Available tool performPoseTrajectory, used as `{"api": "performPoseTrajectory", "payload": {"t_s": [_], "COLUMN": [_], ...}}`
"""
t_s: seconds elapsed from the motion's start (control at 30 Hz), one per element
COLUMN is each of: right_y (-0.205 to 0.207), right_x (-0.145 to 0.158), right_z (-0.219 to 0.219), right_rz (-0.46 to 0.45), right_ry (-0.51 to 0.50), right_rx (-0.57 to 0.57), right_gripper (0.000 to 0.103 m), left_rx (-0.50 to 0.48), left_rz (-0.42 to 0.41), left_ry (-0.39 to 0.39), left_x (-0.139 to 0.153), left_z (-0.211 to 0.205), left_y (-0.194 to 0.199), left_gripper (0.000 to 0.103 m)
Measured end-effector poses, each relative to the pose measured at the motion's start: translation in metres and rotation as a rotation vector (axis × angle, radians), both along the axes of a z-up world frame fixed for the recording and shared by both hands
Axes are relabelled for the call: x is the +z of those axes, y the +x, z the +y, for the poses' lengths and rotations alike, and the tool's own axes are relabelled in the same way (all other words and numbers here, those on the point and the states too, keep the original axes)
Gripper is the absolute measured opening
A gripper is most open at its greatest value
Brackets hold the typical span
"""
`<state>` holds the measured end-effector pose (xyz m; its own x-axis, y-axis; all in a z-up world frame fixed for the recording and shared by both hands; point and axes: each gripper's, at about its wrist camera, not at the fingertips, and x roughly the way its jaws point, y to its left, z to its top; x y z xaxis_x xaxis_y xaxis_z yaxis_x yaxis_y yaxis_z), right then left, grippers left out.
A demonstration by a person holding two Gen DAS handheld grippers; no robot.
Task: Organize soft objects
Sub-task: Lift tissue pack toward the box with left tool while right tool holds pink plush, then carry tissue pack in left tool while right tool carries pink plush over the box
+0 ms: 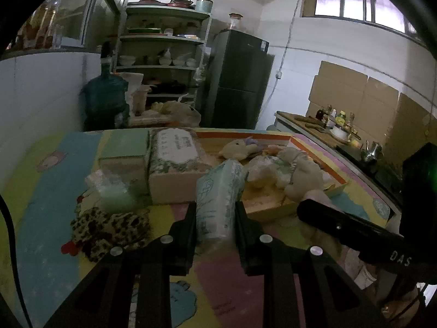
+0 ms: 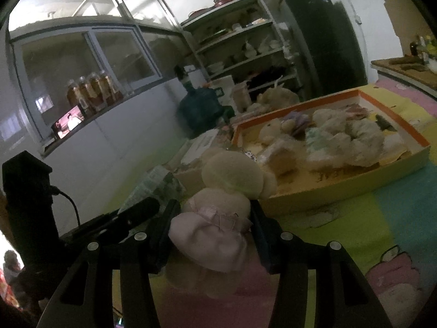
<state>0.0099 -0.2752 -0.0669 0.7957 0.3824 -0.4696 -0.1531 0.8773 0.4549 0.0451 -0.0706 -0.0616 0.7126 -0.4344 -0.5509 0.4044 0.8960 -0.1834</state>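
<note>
My left gripper (image 1: 215,207) is shut on a pale green tissue pack (image 1: 218,196) and holds it above the colourful mat, just in front of the orange-rimmed tray (image 1: 269,210). My right gripper (image 2: 213,207) is shut on a cream plush toy in a pink dress (image 2: 218,218), near the tray's front wall (image 2: 341,188). The tray holds several plush toys (image 2: 347,134) and soft packs. The right gripper's body (image 1: 349,229) shows at the right of the left wrist view. A leopard-print cloth (image 1: 109,229) lies on the mat at the left.
Two boxes (image 1: 174,161) and a clear bag (image 1: 114,191) sit left of the tray. Behind the table stand a water jug (image 1: 105,101), a shelf of dishes (image 1: 164,63) and a dark fridge (image 1: 240,82). A counter with bottles (image 1: 336,125) runs along the right.
</note>
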Motion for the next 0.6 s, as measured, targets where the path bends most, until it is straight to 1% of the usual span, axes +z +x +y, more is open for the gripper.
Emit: {"api": "performPoseTrajectory", "payload": {"t_s": [0.6], "right_y": [0.006], "right_x": [0.009], "right_z": [-0.051], "right_rz": [-0.034], "right_ry": [-0.017], "right_rx": [-0.066], "right_gripper": [0.053], "left_rx": [-0.042], "left_rz": [-0.021], "left_ry": [0.029], "left_x": [0.011], "left_z": [-0.052], "left_y": [0.024], "left_gripper": [0.026]}}
